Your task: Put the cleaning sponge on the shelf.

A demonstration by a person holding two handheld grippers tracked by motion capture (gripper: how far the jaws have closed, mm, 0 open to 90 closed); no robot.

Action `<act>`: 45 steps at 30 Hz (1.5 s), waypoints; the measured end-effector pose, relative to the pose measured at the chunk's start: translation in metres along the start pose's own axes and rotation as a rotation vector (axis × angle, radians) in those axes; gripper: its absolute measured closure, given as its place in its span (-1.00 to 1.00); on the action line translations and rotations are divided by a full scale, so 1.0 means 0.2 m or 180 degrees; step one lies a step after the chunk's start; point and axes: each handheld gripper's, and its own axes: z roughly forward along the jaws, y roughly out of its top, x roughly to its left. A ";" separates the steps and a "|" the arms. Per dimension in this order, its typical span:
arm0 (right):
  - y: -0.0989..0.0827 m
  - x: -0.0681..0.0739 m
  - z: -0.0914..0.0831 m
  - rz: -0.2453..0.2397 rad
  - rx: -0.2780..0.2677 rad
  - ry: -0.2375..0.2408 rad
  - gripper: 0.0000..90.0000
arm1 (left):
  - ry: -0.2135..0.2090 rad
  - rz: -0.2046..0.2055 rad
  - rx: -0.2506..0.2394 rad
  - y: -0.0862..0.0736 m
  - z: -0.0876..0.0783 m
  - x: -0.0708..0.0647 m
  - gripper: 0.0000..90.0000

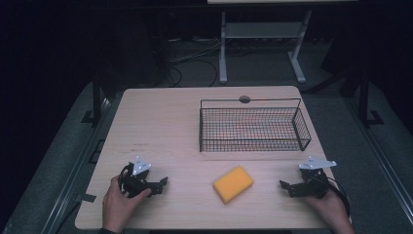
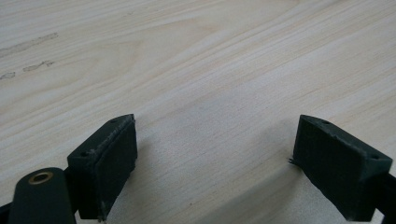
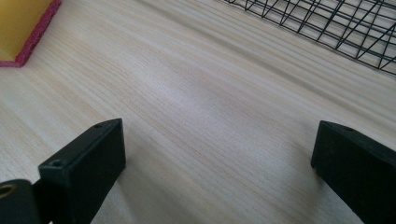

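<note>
Yellow sponge, pink underside, flat on table, beside basket

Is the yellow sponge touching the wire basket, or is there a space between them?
Apart. In the high view, a strip of bare table shows between the sponge and the near wall of the basket.

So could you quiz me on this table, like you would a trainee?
1. True or false: the sponge lies inside the basket.
2. What lies between the left gripper and the right gripper?
A. sponge
B. basket
C. cup
3. Fill in: both grippers' jaws stand ____.

Key: 1 false, it lies on the table in front of the basket; 2 A; 3 open.
</note>
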 end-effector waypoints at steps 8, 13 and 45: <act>0.01 0.00 -0.01 -0.0018 0.0031 0.0014 -0.71 | 0.0000 0.0001 0.0001 0.00 0.00 0.00 -0.71; 0.04 0.02 -0.03 0.0002 0.0081 0.0098 -0.49 | 0.0000 0.0001 0.0000 0.00 0.00 0.00 -0.71; 0.21 0.23 -0.03 -0.0285 0.0031 0.0907 0.99 | 0.0002 0.0002 -0.0001 0.00 0.00 0.00 -0.71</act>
